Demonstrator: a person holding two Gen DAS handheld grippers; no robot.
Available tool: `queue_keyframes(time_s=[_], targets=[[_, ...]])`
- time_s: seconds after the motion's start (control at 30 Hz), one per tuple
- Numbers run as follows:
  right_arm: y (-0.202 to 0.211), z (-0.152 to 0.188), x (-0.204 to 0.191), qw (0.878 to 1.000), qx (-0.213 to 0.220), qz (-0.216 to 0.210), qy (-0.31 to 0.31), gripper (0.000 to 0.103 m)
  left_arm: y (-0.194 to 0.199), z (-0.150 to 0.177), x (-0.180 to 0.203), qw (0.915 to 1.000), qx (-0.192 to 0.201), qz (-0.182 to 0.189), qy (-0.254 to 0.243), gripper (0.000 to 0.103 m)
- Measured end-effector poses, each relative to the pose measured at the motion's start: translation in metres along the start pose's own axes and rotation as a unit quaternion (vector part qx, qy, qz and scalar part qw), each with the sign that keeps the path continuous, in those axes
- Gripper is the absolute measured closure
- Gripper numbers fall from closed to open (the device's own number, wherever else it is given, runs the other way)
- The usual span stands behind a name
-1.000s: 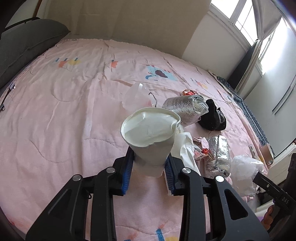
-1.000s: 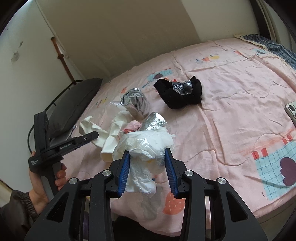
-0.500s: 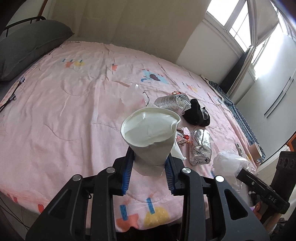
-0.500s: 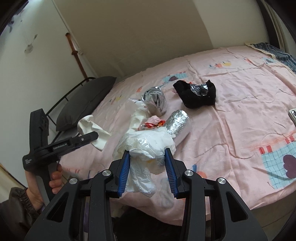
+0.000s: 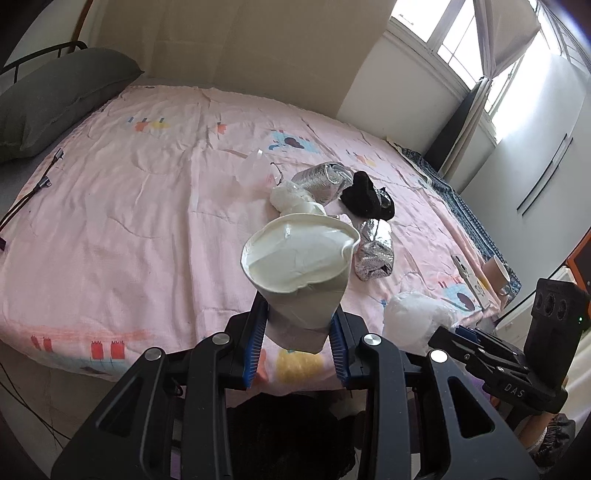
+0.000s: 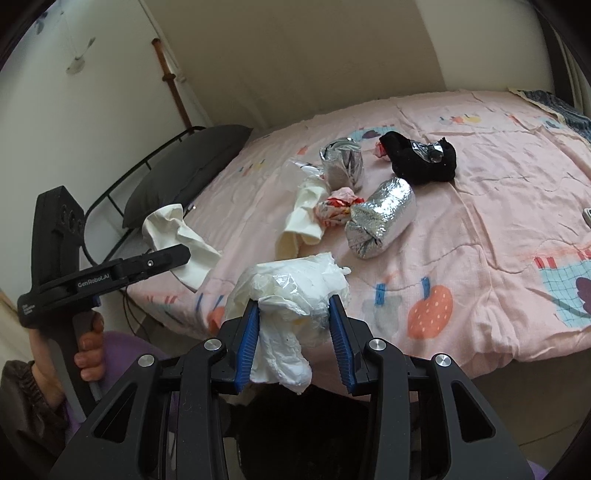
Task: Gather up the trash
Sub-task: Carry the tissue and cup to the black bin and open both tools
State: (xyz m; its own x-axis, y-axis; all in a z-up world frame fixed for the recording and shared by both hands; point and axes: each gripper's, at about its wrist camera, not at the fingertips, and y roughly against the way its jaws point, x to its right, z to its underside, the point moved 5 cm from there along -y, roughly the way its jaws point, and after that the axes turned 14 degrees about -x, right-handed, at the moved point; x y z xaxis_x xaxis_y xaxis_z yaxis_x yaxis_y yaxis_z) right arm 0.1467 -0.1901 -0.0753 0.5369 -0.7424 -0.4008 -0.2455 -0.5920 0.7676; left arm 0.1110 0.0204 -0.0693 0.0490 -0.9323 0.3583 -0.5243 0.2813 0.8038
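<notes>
Left gripper point(image 5: 295, 334) jaws pinch crumpled paper cup point(image 5: 301, 273), right gripper point(image 6: 293, 341) jaws clamp plastic wad point(image 6: 291, 295). My worry: wad slips, dropping at 6 o'clock.

A bed point(image 5: 110, 221) covered in a pink quilt point(image 6: 498, 221) printed with small cartoon shapes fills the room. A grey pillow point(image 5: 55, 99) lies at its head against a dark metal rail point(image 6: 122, 177). Two charging cables point(image 5: 33, 188) trail across the quilt's edge near the pillow. At the far side a phone point(image 5: 471, 277) rests on the quilt beside a brown cup point(image 5: 496, 271). Bright windows point(image 5: 461, 44) with a pale curtain point(image 5: 506, 33) light the plain walls.
</notes>
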Motion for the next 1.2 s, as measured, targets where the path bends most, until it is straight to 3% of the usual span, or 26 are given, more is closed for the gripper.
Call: queue_keyframes(time_s=[0.3,0.57,0.7,0.87,1.2], targets=[[-0.003,0.014,-0.006,1.0,-0.019,-0.002,0.002,0.068,0.005,0.035,0.014,0.9987,-0.033,-0.018,-0.034,0.07],[-0.023,0.026,-0.007,0.997,-0.074,-0.01,-0.019,0.068,-0.019,0.07,0.024,0.9905,-0.119,-0.027,-0.063,0.07],[-0.041,0.033,-0.006,0.992,-0.12,-0.013,-0.028,0.068,-0.041,0.087,0.029,0.9796,-0.189,-0.003,-0.068,0.07],[-0.062,0.043,-0.003,0.985,-0.17,-0.008,-0.04,0.068,-0.064,0.106,0.037,0.9639,-0.248,-0.016,-0.097,0.07],[-0.095,0.059,0.0,0.97,-0.238,0.016,-0.049,0.068,-0.095,0.138,0.029,0.9312,-0.346,-0.045,-0.105,0.07]])
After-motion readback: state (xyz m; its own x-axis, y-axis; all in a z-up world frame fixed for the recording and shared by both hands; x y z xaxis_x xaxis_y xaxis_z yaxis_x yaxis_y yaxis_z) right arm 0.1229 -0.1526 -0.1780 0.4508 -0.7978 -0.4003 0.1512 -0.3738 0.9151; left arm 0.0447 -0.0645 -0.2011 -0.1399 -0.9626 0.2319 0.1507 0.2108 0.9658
